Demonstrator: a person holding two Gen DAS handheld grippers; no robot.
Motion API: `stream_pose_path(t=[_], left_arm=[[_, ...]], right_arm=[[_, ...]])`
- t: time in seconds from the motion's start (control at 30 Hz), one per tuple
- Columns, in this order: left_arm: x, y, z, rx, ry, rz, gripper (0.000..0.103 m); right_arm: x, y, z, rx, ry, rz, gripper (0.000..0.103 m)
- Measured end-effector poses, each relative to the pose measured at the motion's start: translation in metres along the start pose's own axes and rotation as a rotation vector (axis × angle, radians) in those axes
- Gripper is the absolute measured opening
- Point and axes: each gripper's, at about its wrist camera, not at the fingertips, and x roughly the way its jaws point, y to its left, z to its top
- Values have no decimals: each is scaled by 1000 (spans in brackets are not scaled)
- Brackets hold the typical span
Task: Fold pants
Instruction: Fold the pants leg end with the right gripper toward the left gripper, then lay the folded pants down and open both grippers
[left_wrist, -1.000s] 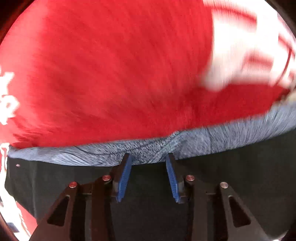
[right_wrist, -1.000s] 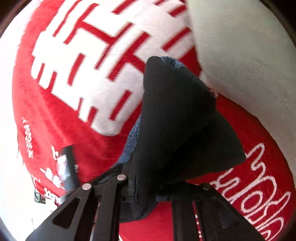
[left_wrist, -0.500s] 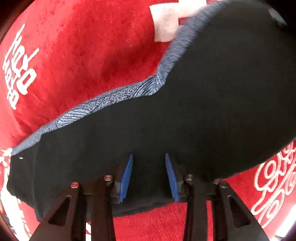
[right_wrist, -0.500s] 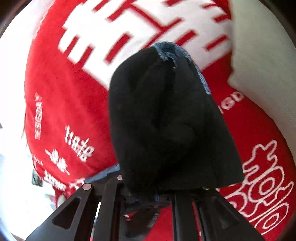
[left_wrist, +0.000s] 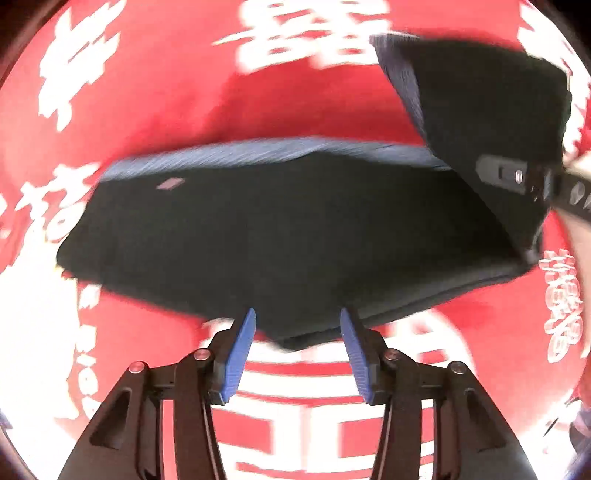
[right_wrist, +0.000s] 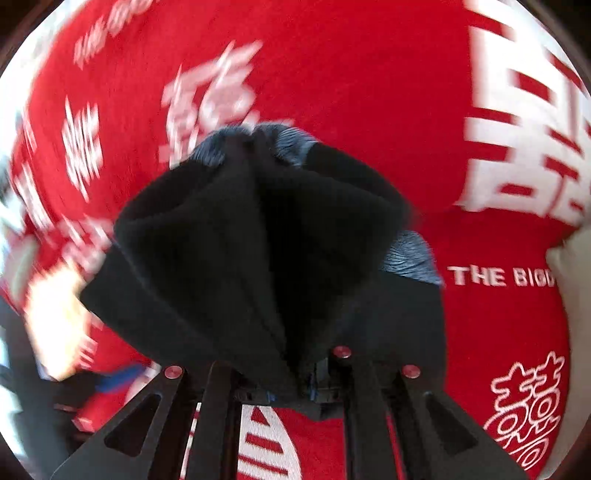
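The black pants (left_wrist: 288, 236) with a blue-grey waistband (left_wrist: 266, 153) lie partly flat on the red cloth in the left wrist view. My left gripper (left_wrist: 297, 325) is open and empty at the pants' near edge. My right gripper (left_wrist: 517, 177) shows at the right of that view, holding one end of the pants lifted and folded over. In the right wrist view the right gripper (right_wrist: 295, 387) is shut on the bunched black pants (right_wrist: 258, 258), which hide its fingertips.
A red cloth with white characters (left_wrist: 295, 92) covers the whole surface under the pants; it also shows in the right wrist view (right_wrist: 369, 74). A pale cushion edge (right_wrist: 576, 266) shows at the far right.
My left gripper has drawn back off the pants to their near edge, still open. My right gripper has carried the gathered end of the pants over the red cloth.
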Motion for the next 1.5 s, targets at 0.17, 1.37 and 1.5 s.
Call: stream_pose_path(t=[0.17,1.37,1.5], left_arm=[[-3,74,-29,-82,39,36,50],[17,-14,16,80,123,-260,13],[-1,-14,18,70,102,-221,13]], right_arm=[[78,81,-21,-157,110,-212,26],[-33,-54,-58,236,145,95,45],[-29,-68,-40,234,139,79,45]])
